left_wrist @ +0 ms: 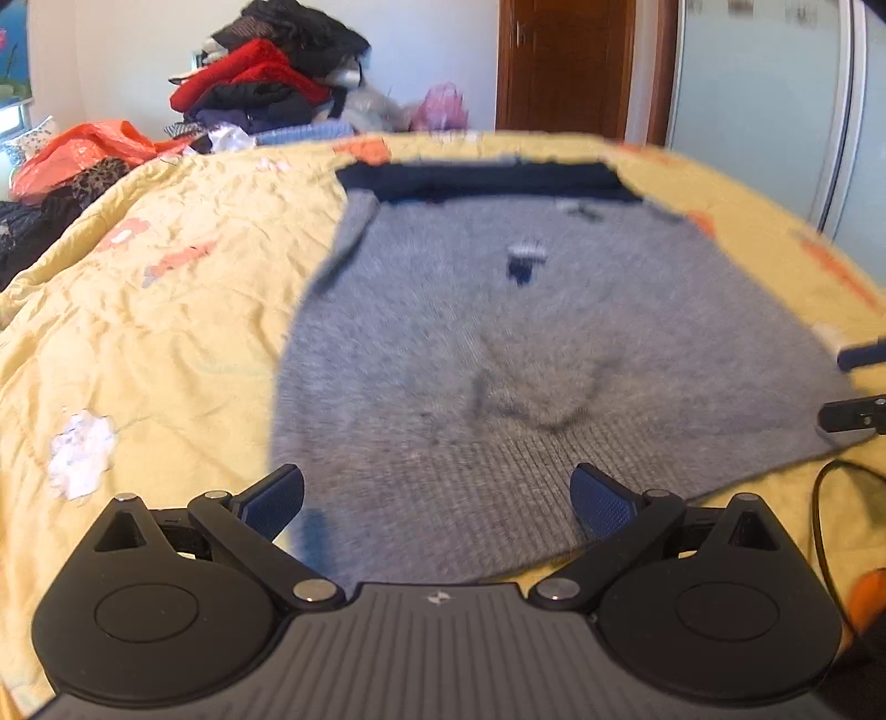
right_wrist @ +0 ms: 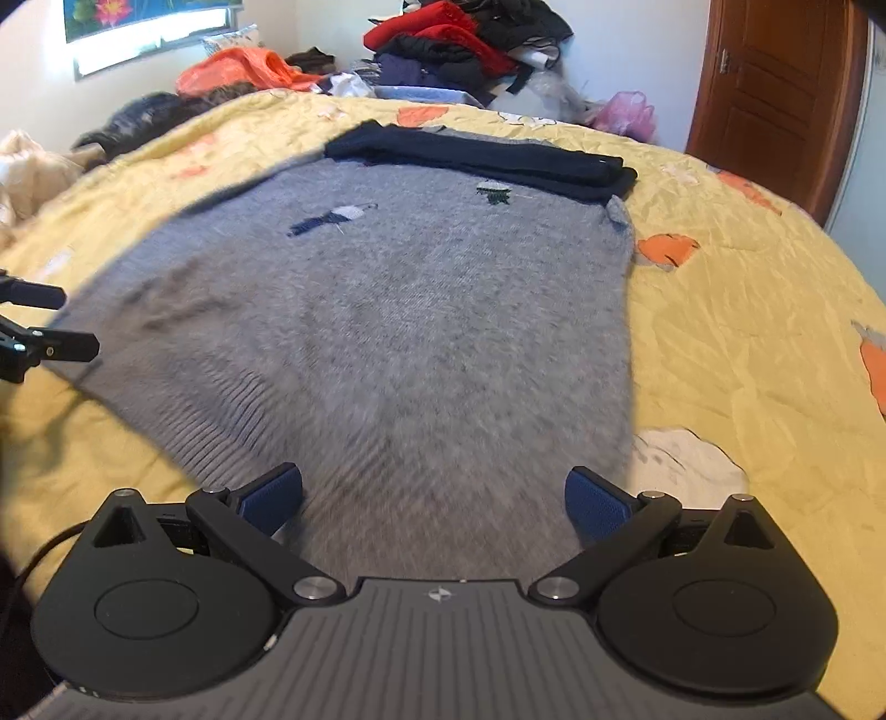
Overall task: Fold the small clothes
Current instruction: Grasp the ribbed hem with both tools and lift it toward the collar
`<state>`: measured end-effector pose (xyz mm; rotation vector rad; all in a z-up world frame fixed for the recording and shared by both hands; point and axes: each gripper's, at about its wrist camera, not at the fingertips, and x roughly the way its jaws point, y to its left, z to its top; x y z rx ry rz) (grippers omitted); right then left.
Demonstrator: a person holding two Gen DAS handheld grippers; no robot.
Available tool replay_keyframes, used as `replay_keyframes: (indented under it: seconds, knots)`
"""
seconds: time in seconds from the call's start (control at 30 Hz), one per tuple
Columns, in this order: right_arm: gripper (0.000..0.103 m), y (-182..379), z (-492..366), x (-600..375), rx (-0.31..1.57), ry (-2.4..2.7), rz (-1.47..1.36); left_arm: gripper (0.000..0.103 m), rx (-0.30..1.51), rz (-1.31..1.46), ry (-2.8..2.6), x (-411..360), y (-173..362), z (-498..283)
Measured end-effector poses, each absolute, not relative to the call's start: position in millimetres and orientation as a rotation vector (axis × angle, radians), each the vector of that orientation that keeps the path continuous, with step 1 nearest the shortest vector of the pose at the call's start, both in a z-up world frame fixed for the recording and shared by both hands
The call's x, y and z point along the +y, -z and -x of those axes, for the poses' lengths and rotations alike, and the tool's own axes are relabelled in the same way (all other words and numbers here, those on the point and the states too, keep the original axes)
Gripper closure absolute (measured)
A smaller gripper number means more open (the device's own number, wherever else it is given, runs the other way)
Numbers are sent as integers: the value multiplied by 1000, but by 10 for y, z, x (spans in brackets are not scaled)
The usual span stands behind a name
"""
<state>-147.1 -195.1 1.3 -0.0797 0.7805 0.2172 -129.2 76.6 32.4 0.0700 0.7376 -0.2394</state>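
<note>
A grey knitted sweater (left_wrist: 498, 354) lies spread flat on the yellow quilt (left_wrist: 166, 310), ribbed hem nearest me, navy sleeves folded across its far end (left_wrist: 487, 180). It also shows in the right wrist view (right_wrist: 398, 321) with the navy band (right_wrist: 487, 158). My left gripper (left_wrist: 437, 498) is open over the hem's left part, holding nothing. My right gripper (right_wrist: 434, 495) is open over the hem's right part, holding nothing. The right gripper's fingers (left_wrist: 853, 415) show at the right edge of the left wrist view; the left gripper's fingers (right_wrist: 61, 343) show at the left edge of the right wrist view.
A heap of red, black and dark clothes (right_wrist: 459, 44) sits beyond the bed's far edge, with an orange bag (right_wrist: 238, 69) and a pink bag (right_wrist: 626, 113). A brown door (right_wrist: 775, 99) stands at right. A black cable (left_wrist: 830, 498) lies by the hem.
</note>
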Motion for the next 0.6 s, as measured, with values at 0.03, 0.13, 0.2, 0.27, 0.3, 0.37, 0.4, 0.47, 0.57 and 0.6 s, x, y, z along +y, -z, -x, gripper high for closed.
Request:
replay_keyframes:
  seconds: [0.03,0.13,0.2,0.27,0.3,0.37,0.4,0.47,0.57,0.6]
  knots:
    - [1,-64,1538,-2066,777,-222,43,0,744,-29,243,870,-335,1308]
    - [3,-132,1625,-2436,822,-194,-112,0,816,134,247,1167,-253,1239]
    - [12,-88,1611,-2655,863,-195,-250,0,840,250,244,1324,-181,1184]
    - [16,-13,1575,-2780,884,-210,-357,0,831,342,274,1421,-179,1149]
    - [18,4,1559,-2802,873,-223,-386,0,826,395,292,1471,-173,1131]
    - [20,43,1492,-2825,871,-252,-461,0,837,539,362,1594,-125,1074]
    - [25,58,1451,-2823,874,-272,-501,0,850,621,397,1650,-88,1047]
    - [35,119,1369,-2821,911,-333,-589,0,877,756,455,1760,-7,1013]
    - [46,163,1321,-2808,946,-387,-634,4,879,861,467,1884,66,1006]
    - [50,185,1315,-2823,952,-392,-652,8,883,867,462,1906,62,1002]
